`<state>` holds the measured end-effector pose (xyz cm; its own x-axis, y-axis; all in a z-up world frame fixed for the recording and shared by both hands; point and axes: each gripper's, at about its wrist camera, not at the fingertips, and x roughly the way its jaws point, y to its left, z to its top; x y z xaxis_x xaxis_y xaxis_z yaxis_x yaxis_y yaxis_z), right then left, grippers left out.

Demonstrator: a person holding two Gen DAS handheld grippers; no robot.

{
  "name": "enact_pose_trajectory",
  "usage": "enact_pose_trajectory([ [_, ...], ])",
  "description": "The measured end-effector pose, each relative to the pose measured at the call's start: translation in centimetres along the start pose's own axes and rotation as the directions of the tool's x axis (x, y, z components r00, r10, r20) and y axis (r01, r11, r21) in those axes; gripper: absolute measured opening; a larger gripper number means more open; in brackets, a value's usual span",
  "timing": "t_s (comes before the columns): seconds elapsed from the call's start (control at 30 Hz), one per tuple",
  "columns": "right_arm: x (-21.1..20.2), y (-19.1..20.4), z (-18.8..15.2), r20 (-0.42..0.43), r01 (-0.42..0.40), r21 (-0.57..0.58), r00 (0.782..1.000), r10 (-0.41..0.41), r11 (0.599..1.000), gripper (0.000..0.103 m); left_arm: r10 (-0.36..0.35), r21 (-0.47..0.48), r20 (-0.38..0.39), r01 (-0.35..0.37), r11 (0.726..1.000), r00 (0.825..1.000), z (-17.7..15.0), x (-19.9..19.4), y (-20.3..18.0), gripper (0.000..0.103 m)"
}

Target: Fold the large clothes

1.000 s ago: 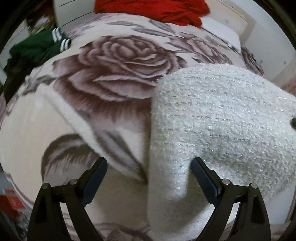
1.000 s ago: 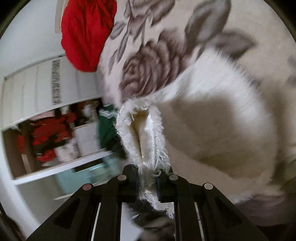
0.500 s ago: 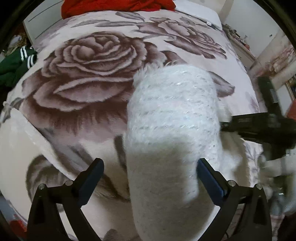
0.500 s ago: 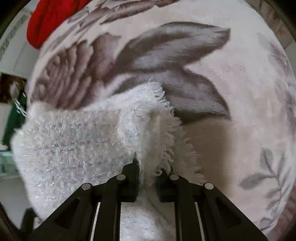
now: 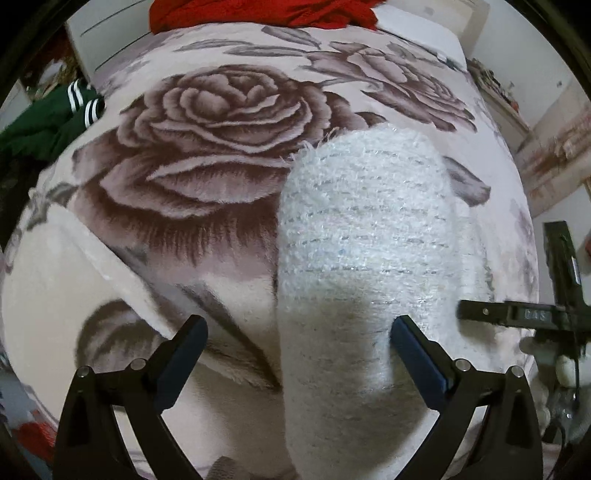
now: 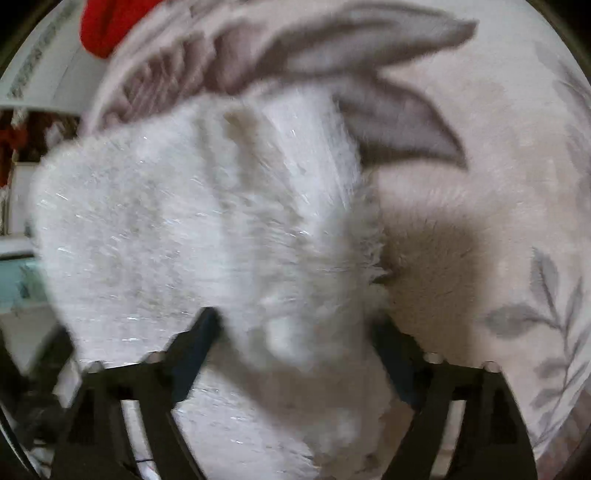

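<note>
Change since earlier: right gripper [image 6: 295,328] no longer pinched on the frayed edge; jaws now spreading apart, dropped lower toward the bed; fold of white knit now laid over on itself.
Right gripper: jaws opening, pads apart from the cloth, fuzzy edge of the white knit garment [image 6: 192,229] lying loose between them; picture blurred, so fine contact hard to judge. Also seen at the right edge of the left wrist view [image 5: 517,314], black, just beside the garment.
Left gripper [image 5: 295,343]: jaws spread as wide as they go, nothing pinched; right pad [image 5: 417,354] over the garment's near end, left pad over bare blanket.
White knit garment [image 5: 365,266]: folded into a long narrow band with silvery threads, lying flat on the bed, running from between the left jaws away toward the big rose; frayed fringe at the far left corner.
Blanket [image 5: 207,155]: pale plush with large mauve roses and grey leaves, under everything.
Red cloth [image 5: 266,14]: heaped at the far end of the bed, well apart.
Green garment with white stripes [image 5: 48,122]: off the bed's left side.
</note>
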<state>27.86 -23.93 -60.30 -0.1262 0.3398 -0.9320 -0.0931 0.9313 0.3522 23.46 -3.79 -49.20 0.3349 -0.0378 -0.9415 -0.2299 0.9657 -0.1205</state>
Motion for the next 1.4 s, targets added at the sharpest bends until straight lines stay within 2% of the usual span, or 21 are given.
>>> enact_pose_trajectory([
  [0.07, -1.4, -0.2, 0.1, 0.036, -0.032, 0.036, 0.999, 0.031, 0.999, 0.088, 0.004, 0.008, 0.023, -0.004, 1.0, 1.0, 0.0, -1.1, 0.2, 0.103],
  [0.13, -4.3, -0.2, -0.2, 0.12, -0.044, 0.02, 0.992, 0.042, 0.999, 0.088, -0.001, -0.016, 0.035, 0.002, 1.0, 0.999, 0.2, -2.0, 0.6, 0.103],
  [0.2, -6.1, -0.7, -0.4, 0.155, -0.087, 0.022, 0.984, 0.083, 0.996, 0.088, -0.015, -0.032, 0.038, 0.017, 0.999, 0.999, 0.9, -2.0, 0.5, 0.103],
  [0.33, -6.3, -2.7, -0.3, 0.132, -0.12, 0.077, 0.985, 0.109, 0.99, 0.088, 0.01, 0.006, 0.035, -0.01, 1.0, 0.999, 3.5, 0.9, -0.9, 0.103],
  [0.47, -4.9, -3.6, 0.1, 0.085, -0.097, 0.075, 0.992, 0.091, 0.992, 0.089, -0.043, 0.053, -0.095, 0.048, 0.997, 0.995, 3.3, 7.2, -2.5, 0.103],
  [0.53, -4.3, -3.7, 0.3, 0.072, -0.134, 0.068, 0.989, 0.129, 0.989, 0.089, -0.025, 0.085, -0.08, 0.032, 0.996, 0.996, 3.2, 6.9, -3.1, 0.103],
  [0.63, -3.9, -3.4, 0.3, 0.079, -0.173, 0.058, 0.983, 0.168, 0.983, 0.089, -0.047, 0.057, -0.063, 0.051, 0.997, 0.997, 2.9, 5.4, -2.6, 0.103],
  [0.73, -4.7, -1.5, 0.0, 0.119, -0.258, -0.02, 0.959, 0.259, 0.966, 0.089, -0.053, 0.032, -0.038, 0.055, 0.998, 0.998, 2.4, 3.8, -2.1, 0.103],
  [0.77, -4.3, -0.6, 0.2, 0.119, -0.262, -0.04, 0.957, 0.265, 0.964, 0.089, -0.051, 0.021, -0.024, 0.052, 0.998, 0.998, 2.2, 2.9, -1.8, 0.103],
  [0.87, -1.0, 0.9, 1.0, 0.043, -0.259, -0.036, 0.965, 0.26, 0.965, 0.089, -0.039, 0.005, 0.021, 0.039, 0.999, 0.999, 2.1, 1.0, -1.8, 0.103],
  [0.9, -0.2, 1.0, 1.1, 0.026, -0.247, -0.028, 0.969, 0.247, 0.969, 0.086, -0.021, 0.0, 0.044, 0.021, 1.0, 0.999, 2.1, 0.0, -1.7, 0.103],
  [0.93, 0.1, 1.0, 1.1, 0.03, -0.222, -0.028, 0.974, 0.223, 0.975, 0.067, -0.001, -0.002, 0.066, 0.001, 1.0, 0.998, 2.0, -0.9, -1.5, 0.103],
  [0.97, -0.5, 1.1, 1.0, 0.047, -0.185, -0.046, 0.981, 0.187, 0.982, 0.035, 0.014, -0.004, 0.076, -0.014, 1.0, 0.997, 2.0, -1.3, -1.4, 0.103],
  [1.0, -1.2, 1.1, 0.8, 0.055, -0.21, -0.063, 0.975, 0.213, 0.976, 0.018, 0.036, -0.013, 0.084, -0.035, 0.999, 0.996, 1.8, -1.9, -1.0, 0.103],
  [1.07, -3.4, 0.5, -0.3, 0.098, -0.239, -0.059, 0.965, 0.244, 0.969, 0.007, 0.057, -0.025, 0.086, -0.055, 0.998, 0.995, 1.5, -2.2, -0.4, 0.103],
  [1.13, -5.6, -0.3, -1.6, 0.136, -0.257, -0.042, 0.956, 0.26, 0.966, 0.006, 0.085, -0.025, 0.076, -0.084, 0.996, 0.993, 1.1, -2.0, 0.1, 0.103],
  [1.23, -7.9, -1.5, -2.7, 0.167, -0.328, 0.0, 0.931, 0.323, 0.945, 0.008, 0.091, -0.03, 0.058, -0.09, 0.996, 0.994, 0.8, -1.3, 0.7, 0.103],
  [1.3, -7.2, -1.9, -2.2, 0.138, -0.394, 0.022, 0.911, 0.388, 0.919, 0.018, 0.098, -0.026, 0.04, -0.097, 0.995, 0.994, 0.5, -0.5, 0.8, 0.103],
  [1.33, -6.2, -2.0, -1.5, 0.109, -0.401, 0.04, 0.912, 0.395, 0.915, 0.052, 0.106, -0.024, 0.038, -0.105, 0.994, 0.994, 0.4, -0.2, 1.0, 0.103],
  [1.37, -4.9, -2.3, -0.7, 0.084, -0.398, 0.063, 0.916, 0.393, 0.915, 0.076, 0.098, -0.026, 0.039, -0.097, 0.995, 0.994, 0.3, -0.1, 1.1, 0.103],
  [1.4, -3.9, -2.6, -0.5, 0.081, -0.415, 0.077, 0.909, 0.409, 0.907, 0.077, 0.091, -0.03, 0.038, -0.09, 0.995, 0.995, 0.3, -0.1, 1.2, 0.103],
])
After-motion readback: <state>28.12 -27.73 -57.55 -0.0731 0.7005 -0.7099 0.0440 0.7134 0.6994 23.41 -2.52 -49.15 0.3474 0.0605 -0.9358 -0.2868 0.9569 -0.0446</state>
